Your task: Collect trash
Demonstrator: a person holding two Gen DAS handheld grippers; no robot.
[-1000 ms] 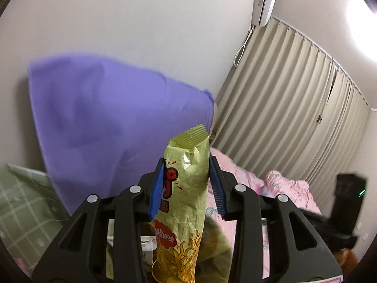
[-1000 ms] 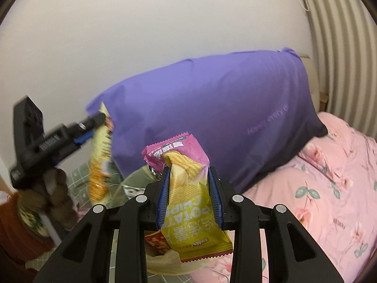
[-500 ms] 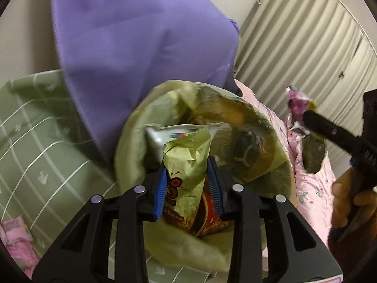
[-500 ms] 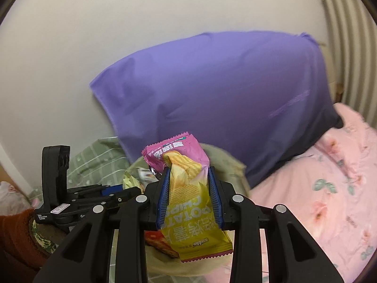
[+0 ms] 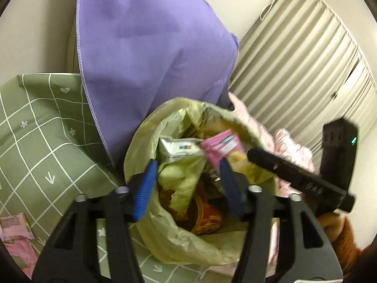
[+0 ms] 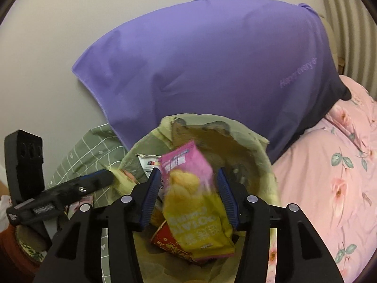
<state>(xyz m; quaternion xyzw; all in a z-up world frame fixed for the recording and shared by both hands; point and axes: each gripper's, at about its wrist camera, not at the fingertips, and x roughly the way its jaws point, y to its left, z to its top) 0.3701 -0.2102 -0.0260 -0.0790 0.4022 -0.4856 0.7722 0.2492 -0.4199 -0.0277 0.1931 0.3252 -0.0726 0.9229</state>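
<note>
Plain pale wall [image 6: 59,47], pleated beige curtains [image 5: 306,70], pink floral bedding [image 6: 329,176], purple pillow [image 6: 212,70]

Both claws opening, wrappers [image 6: 195,202] seemingly released

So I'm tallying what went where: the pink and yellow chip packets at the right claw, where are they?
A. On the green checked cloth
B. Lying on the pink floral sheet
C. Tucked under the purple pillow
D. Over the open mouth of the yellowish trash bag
D: the chip packets sit between the opening pads of the right claw, directly over the open trash bag.
</note>
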